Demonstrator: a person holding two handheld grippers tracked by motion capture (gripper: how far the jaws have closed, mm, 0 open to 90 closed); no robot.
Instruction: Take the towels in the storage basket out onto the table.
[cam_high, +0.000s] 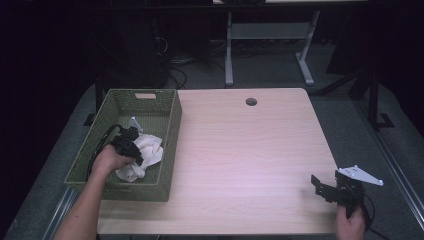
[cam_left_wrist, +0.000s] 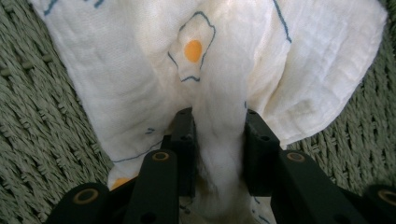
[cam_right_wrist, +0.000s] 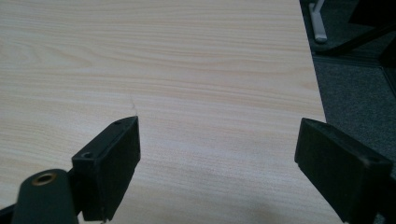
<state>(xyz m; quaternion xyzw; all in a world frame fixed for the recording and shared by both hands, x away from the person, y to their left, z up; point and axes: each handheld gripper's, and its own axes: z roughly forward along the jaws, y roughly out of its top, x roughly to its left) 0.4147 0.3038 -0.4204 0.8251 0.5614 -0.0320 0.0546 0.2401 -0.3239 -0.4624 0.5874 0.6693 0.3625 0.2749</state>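
A white cloth (cam_high: 145, 155) printed with blue outlines and orange dots lies crumpled in the green woven basket (cam_high: 170, 120) at the table's left. My left gripper (cam_high: 137, 155) reaches down into the basket, and its black jaws pinch a bunched fold of the cloth (cam_left_wrist: 219, 140) between them. The woven basket floor (cam_left_wrist: 42, 140) shows on both sides of the fabric. At the table's near right corner my right gripper (cam_high: 325, 187) hovers over the bare wood. Its jaws stand wide apart with nothing between the fingertips (cam_right_wrist: 116, 154).
The light wooden table (cam_high: 250, 150) has a round cable hole (cam_high: 251, 102) near its far edge. Its right edge (cam_right_wrist: 317, 93) drops to grey carpet close to my right gripper. White desk legs (cam_high: 229, 55) stand on the floor beyond the table.
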